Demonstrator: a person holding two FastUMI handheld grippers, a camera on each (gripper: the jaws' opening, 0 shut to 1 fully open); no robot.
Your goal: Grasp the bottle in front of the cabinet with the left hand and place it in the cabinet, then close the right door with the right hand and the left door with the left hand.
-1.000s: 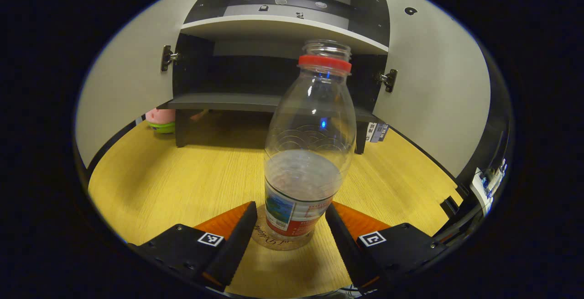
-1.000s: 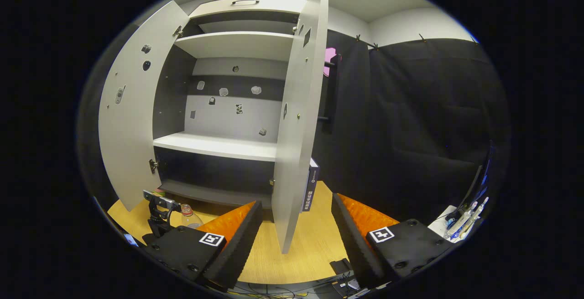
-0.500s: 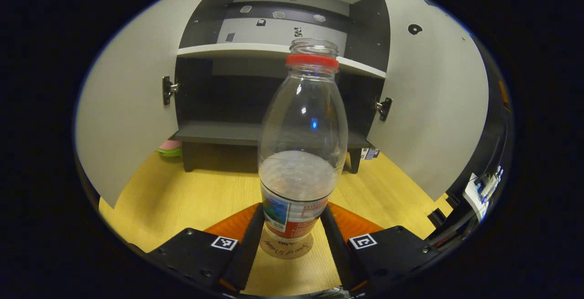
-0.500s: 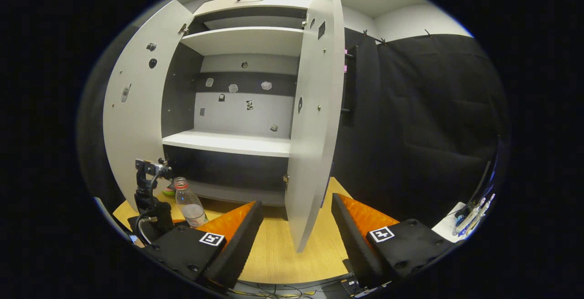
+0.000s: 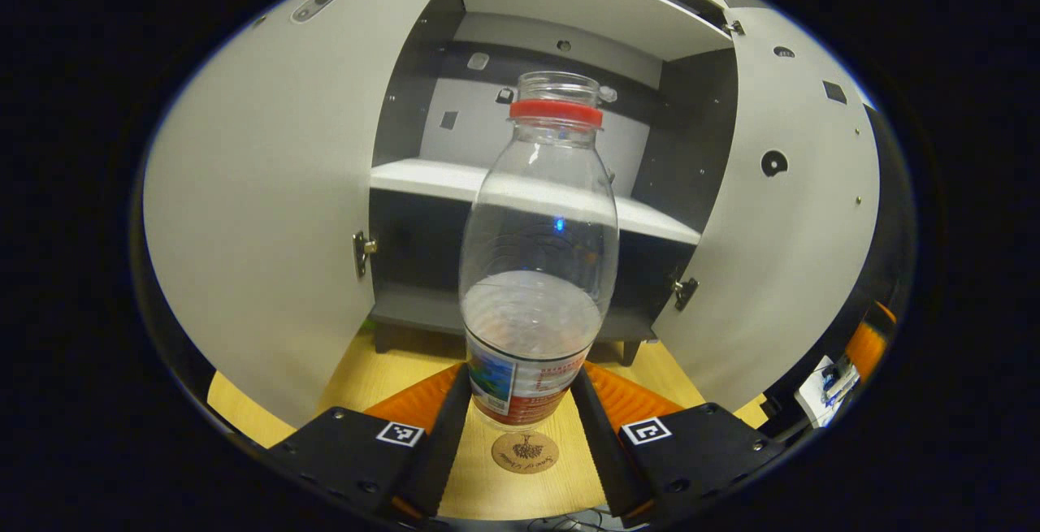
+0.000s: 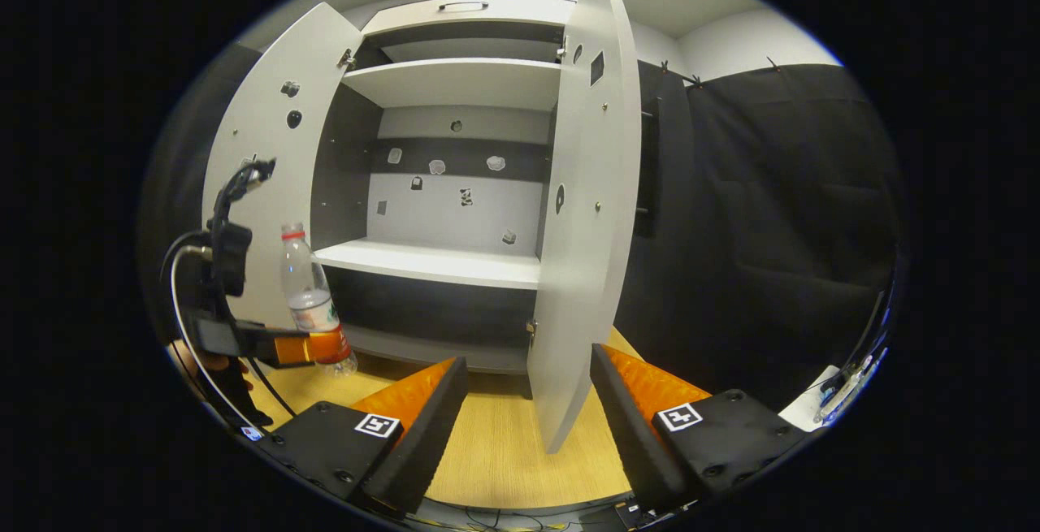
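My left gripper (image 5: 520, 426) is clamped on the clear plastic bottle with a red neck ring (image 5: 536, 272), both fingers pressing its labelled lower part. The bottle stands upright, about a third full, lifted clear of the yellow wooden tabletop (image 5: 366, 369) — a small round cork coaster (image 5: 525, 451) lies below it near the front edge. Straight ahead is the grey cabinet (image 5: 561, 53), its left door (image 5: 260, 191) and right door (image 5: 780, 248) both swung open. My right gripper (image 6: 528, 410) is spread wide and empty, the right door's edge between its fingers.
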